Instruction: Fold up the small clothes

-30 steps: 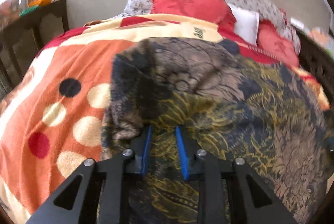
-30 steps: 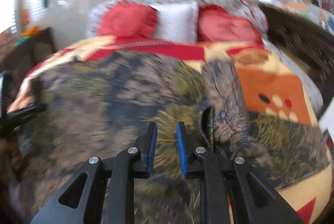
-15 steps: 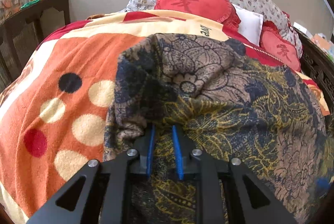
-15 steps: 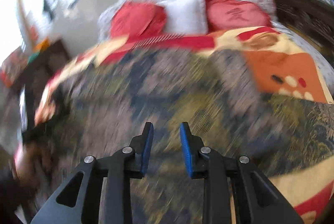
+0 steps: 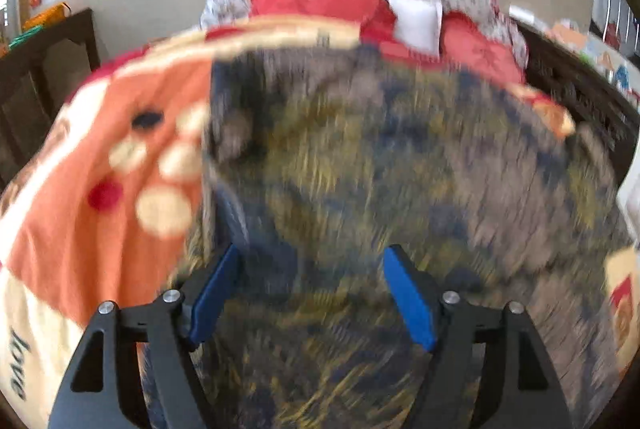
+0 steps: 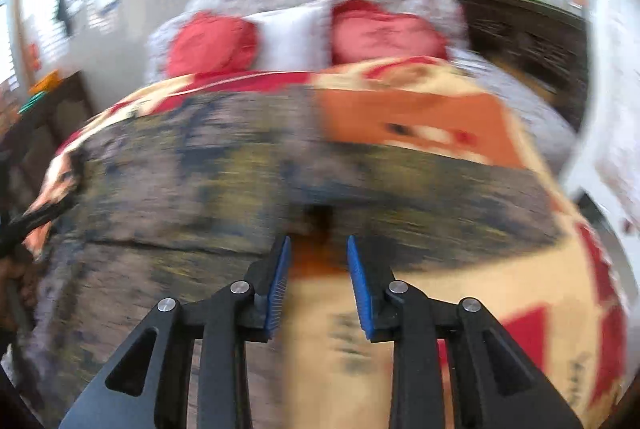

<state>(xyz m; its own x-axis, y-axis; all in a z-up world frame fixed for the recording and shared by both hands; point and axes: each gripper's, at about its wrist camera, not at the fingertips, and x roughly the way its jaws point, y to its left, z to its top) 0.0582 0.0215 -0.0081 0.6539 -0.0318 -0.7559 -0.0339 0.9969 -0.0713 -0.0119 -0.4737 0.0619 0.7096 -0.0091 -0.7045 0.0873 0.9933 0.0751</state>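
Note:
A dark floral garment (image 5: 380, 157) in brown, navy and yellow lies spread on the bed; it also shows in the right wrist view (image 6: 208, 173). My left gripper (image 5: 312, 293) is open wide over the garment's near part, with nothing between its blue pads. My right gripper (image 6: 319, 281) is open and empty at the garment's near right edge, over the blanket. Both views are motion-blurred.
An orange, cream and red blanket (image 5: 100, 189) covers the bed, seen also in the right wrist view (image 6: 440, 117). Red and white pillows (image 6: 304, 37) lie at the head. Dark wooden furniture (image 5: 44, 77) stands left and a dark frame (image 6: 528, 41) right.
My left gripper opened wide and let go of the garment. My right gripper opened a little and swung right to the garment's edge.

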